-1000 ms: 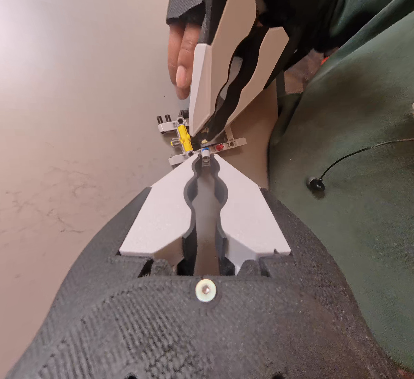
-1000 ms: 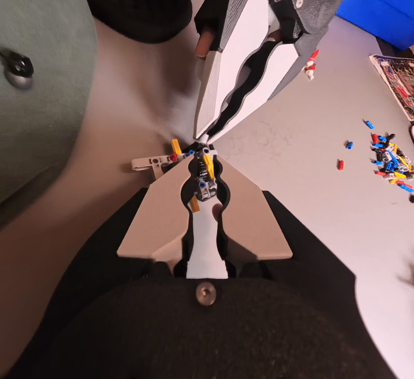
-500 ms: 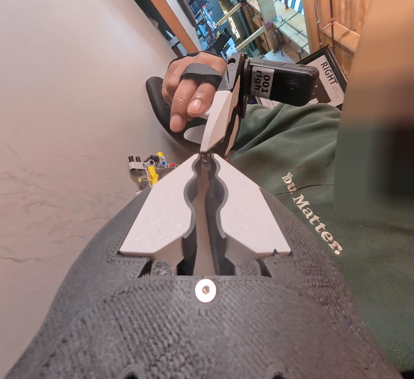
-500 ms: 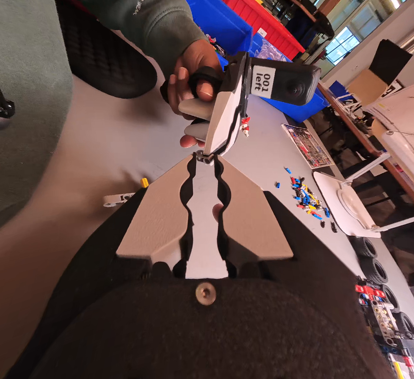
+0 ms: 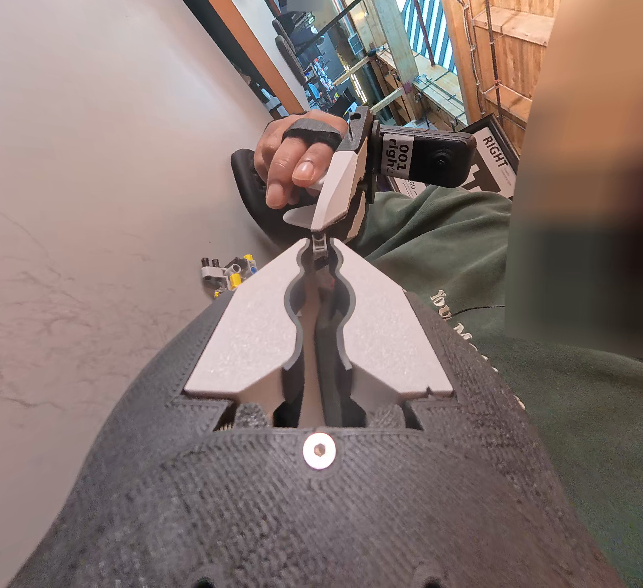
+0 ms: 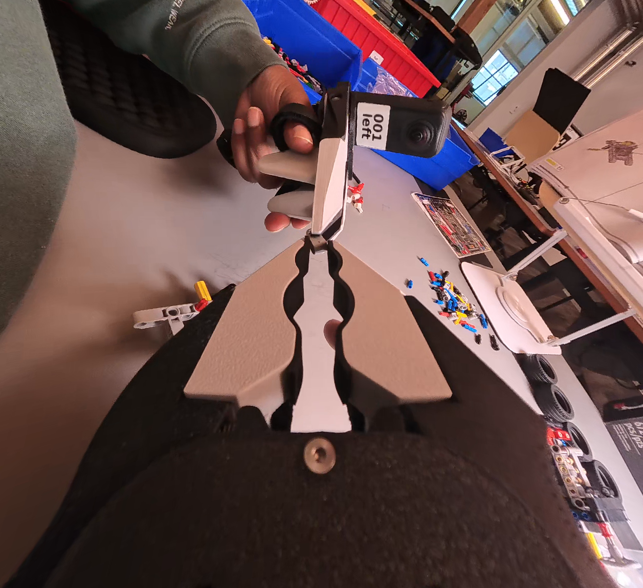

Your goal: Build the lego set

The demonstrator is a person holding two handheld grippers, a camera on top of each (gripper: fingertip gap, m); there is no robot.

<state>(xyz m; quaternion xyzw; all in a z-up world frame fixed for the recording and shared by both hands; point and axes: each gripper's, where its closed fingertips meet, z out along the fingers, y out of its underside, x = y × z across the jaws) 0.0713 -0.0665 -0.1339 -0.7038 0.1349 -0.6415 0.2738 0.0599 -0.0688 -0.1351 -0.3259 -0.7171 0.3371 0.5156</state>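
Left wrist view, left to right. Pale bench (image 5: 104, 153) fills the left side. A partly built lego assembly (image 5: 229, 272) of grey beams with yellow, blue and black pins lies flat on it, just left of the left gripper (image 5: 319, 247) and partly hidden behind its left finger. Left gripper fingers (image 5: 254, 324) closed down to a narrow slot at the tips, pinching a small grey connector piece (image 5: 319, 247). Right gripper (image 5: 318, 231) comes in from above, held in a hand (image 5: 295, 160); its tips meet the top of the same grey piece, tip to tip with the left gripper. Its fingers are seen edge-on, so how far apart they stand cannot be read here. Green sweatshirt (image 5: 452, 258) to the right.

Right wrist view, left to right. Green sleeve (image 6: 156, 14) upper left. Lego assembly (image 6: 170, 312) on the bench (image 6: 139, 223), grey beam with red and yellow pins, its right end hidden behind the right gripper's (image 6: 318, 245) body. Right gripper fingers (image 6: 254, 334) nearly together at the tips, gripping the connector piece (image 6: 318, 245), which looks dark from this side. Left gripper (image 6: 318, 234) descends from the top, held in a hand (image 6: 271, 140), tips on the same piece. Piece is held in the air above the bench, clear of the assembly. Farther right: a scatter of small loose pieces (image 6: 452, 303) in blue, red, yellow and black; a printed instruction sheet (image 6: 450, 225); black tyres (image 6: 553, 394); blue bins (image 6: 302, 28) and a red bin (image 6: 372, 32) at the back.
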